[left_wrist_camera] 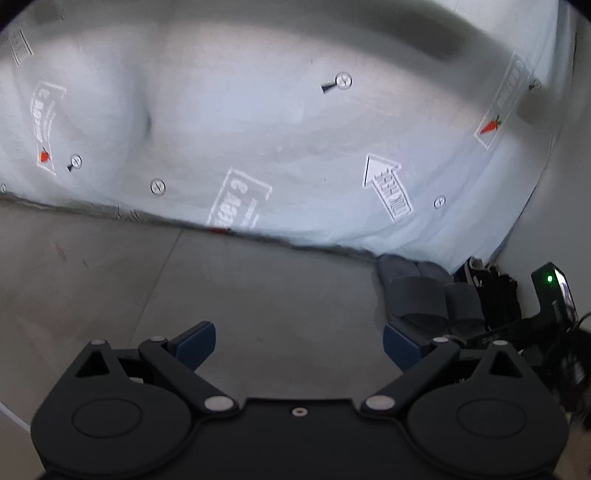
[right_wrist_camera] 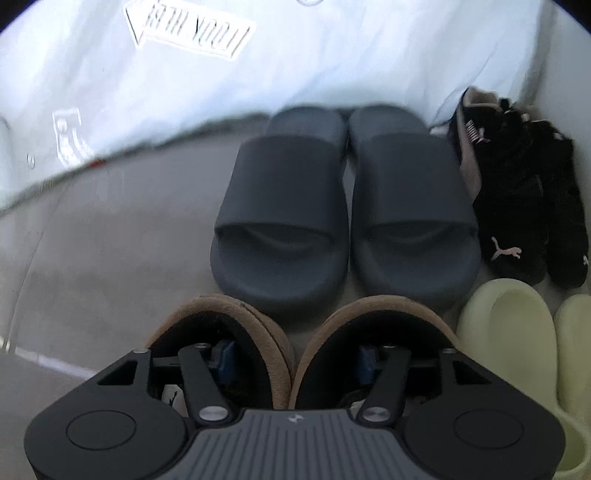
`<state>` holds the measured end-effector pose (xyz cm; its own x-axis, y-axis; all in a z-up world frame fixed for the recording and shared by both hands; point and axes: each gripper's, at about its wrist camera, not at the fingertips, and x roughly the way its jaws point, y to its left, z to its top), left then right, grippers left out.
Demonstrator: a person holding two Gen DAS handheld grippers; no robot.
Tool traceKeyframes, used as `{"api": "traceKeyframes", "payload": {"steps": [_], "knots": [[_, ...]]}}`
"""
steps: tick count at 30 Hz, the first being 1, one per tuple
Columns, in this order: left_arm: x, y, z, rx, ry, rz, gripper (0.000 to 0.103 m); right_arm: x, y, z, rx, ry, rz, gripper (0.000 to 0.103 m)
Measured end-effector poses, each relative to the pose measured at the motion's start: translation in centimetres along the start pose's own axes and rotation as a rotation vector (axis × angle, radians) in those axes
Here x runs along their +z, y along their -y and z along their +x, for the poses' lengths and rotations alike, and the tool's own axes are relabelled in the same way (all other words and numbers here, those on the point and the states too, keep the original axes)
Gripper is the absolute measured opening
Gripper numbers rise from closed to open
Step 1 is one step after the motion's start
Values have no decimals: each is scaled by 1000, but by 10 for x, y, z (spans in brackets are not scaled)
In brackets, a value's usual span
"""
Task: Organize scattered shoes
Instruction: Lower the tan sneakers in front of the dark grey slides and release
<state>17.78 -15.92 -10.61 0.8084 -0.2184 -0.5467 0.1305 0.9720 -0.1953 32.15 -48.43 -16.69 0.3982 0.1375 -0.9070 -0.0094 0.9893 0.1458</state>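
Right gripper (right_wrist_camera: 293,360) fingers stand wide over the paired brown shoes (right_wrist_camera: 373,343), apparently releasing them behind the slides (right_wrist_camera: 343,206); left gripper (left_wrist_camera: 299,343) is wide, empty.

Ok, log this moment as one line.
right gripper: open over brown-rimmed black slippers | left gripper: open, empty | dark grey rubber slides: paired

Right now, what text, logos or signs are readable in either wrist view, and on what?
"LOOK HERE" inside an arrow printed on the white sheet, upside down in the right wrist view; the same arrow shows in the left wrist view, blurred.
Puma cat logo, no words, on the black sneakers.
Boxed labels with carrot icons on the sheet: too blurred to read.
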Motion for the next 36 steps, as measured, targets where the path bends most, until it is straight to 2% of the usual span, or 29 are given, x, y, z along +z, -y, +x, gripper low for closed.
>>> {"api": "traceKeyframes", "payload": {"steps": [1, 4, 6, 9, 11, 13, 15, 17, 18, 22, 24, 26, 29, 32, 34, 36], "knots": [[0, 0, -2, 2, 5, -2, 98, 5, 2, -2, 15, -30, -8, 85], [0, -2, -8, 2, 18, -10, 98, 15, 10, -17, 60, -60, 3, 85], [0, -2, -12, 4, 29, -15, 98, 12, 14, -34, 46, -24, 32, 85], [-1, -4, -13, 8, 31, -25, 98, -15, 8, -61, -54, 137, 56, 85], [-1, -5, -13, 7, 25, -33, 98, -57, -11, -79, -144, 322, 77, 85], [-1, -5, -11, 4, 14, -45, 98, -101, -33, -84, -189, 484, 69, 85], [0, -4, -12, -3, 15, -43, 98, -137, -60, -76, -265, 585, 10, 85], [0, -1, -14, -10, 20, -27, 98, -173, -94, -58, -393, 658, -96, 85], [0, 0, -15, -14, 20, -20, 98, -186, -107, -48, -417, 667, -135, 85], [-1, 3, -22, -18, 31, -9, 98, -205, -125, -18, -420, 624, -209, 85], [-1, 3, -25, -11, 37, -12, 98, -210, -127, -12, -452, 639, -303, 85], [-3, 0, -29, 5, 44, -21, 98, -206, -122, -15, -449, 616, -347, 85], [-4, -3, -37, 21, 55, -28, 98, -202, -113, -19, -443, 596, -335, 85], [-5, -6, -44, 33, 69, -29, 98, -200, -105, -21, -501, 620, -367, 87], [-5, -9, -50, 40, 83, -34, 98, -196, -96, -24, -528, 632, -375, 93], [-4, -11, -57, 41, 113, -36, 98, -189, -84, -26, -483, 613, -313, 95]]}}
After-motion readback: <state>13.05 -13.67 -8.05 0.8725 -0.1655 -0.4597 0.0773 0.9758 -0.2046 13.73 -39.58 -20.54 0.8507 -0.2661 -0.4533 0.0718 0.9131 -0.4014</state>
